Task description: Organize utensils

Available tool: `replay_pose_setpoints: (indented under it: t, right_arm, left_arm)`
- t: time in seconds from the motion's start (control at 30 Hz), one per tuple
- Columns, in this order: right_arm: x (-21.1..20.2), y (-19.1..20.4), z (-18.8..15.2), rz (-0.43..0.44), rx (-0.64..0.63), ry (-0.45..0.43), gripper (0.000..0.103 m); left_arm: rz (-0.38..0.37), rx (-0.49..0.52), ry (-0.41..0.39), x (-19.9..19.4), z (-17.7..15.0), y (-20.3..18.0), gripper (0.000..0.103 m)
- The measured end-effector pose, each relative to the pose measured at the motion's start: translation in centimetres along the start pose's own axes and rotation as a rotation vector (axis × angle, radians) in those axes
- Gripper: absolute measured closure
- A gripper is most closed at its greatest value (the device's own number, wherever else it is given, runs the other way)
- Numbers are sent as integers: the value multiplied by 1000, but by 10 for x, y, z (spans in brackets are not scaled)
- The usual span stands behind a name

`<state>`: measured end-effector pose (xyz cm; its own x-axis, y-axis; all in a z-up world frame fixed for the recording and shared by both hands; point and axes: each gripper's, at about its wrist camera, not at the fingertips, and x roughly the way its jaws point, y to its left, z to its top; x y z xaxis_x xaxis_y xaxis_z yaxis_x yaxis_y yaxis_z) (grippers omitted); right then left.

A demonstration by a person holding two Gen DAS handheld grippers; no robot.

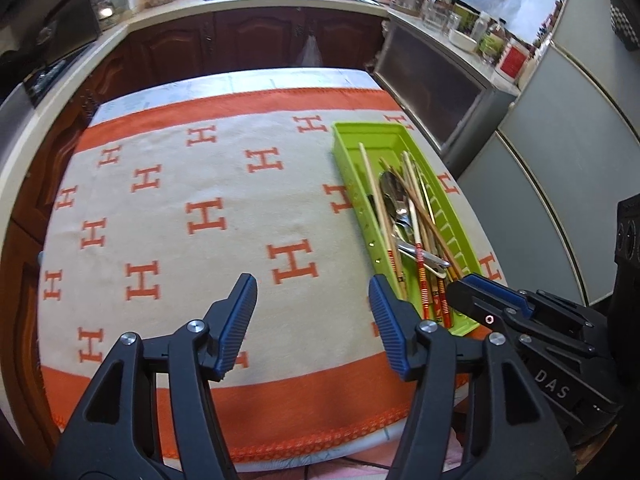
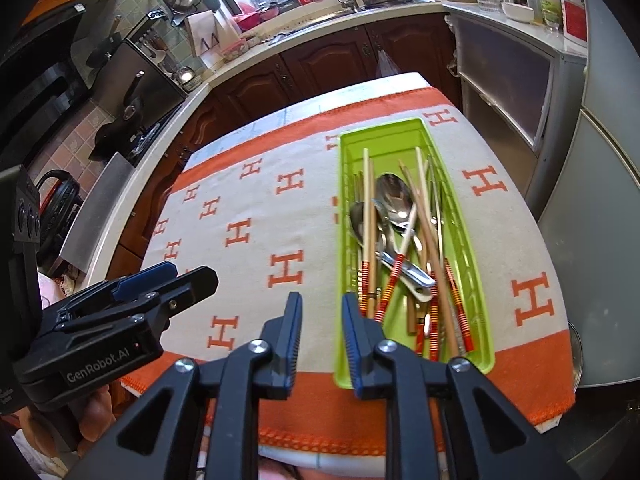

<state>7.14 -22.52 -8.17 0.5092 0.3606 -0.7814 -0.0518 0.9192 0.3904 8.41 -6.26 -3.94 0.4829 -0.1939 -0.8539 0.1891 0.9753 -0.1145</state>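
A lime-green tray [image 1: 368,126] [image 2: 380,126] lies lengthwise on the right side of the table. It holds a loose pile of wooden chopsticks [image 1: 374,192] [image 2: 366,208], some with red-striped ends, lying over metal spoons [image 1: 390,190] [image 2: 394,200]. My left gripper [image 1: 312,292] hangs wide open over the cloth left of the tray's near end, with nothing in it; from the right wrist it shows side-on [image 2: 160,280]. My right gripper [image 2: 320,312] is narrowly open and empty, its right finger over the tray's near left corner. It also shows in the left wrist view [image 1: 480,296] by the tray's near end.
The table carries a beige cloth [image 1: 208,216] [image 2: 256,232] with orange H marks and orange borders. Dark wood cabinets and a counter with a sink [image 2: 344,4] run behind and to the left. A grey metal cabinet [image 1: 440,92] and fridge [image 2: 600,160] stand close on the right.
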Motion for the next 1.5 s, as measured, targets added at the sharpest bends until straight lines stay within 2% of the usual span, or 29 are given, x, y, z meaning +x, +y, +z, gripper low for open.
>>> replay_pose_setpoints:
  t: [0.23, 0.4, 0.6, 0.8, 1.0, 1.5]
  right_arm:
    - [-14, 24, 5, 25, -16, -32, 79]
    - [-22, 50, 8, 52, -47, -49, 79]
    - [-26, 72, 8, 75, -76, -68, 79]
    - [-25, 89, 8, 65, -115, -71, 79]
    - [-20, 102, 5, 63, -141, -62, 79]
    - [-10, 112, 6, 60, -130, -39, 78]
  left_arm:
    - [65, -26, -67, -32, -5, 21, 37]
    - [145, -49, -130, -59, -6, 34, 31]
    - [189, -54, -175, -82, -13, 43, 29]
    - [213, -91, -177, -90, -20, 59, 29]
    - [206, -150, -151, -89, -23, 78, 29]
    - [215, -154, -144, -87, -22, 85, 29]
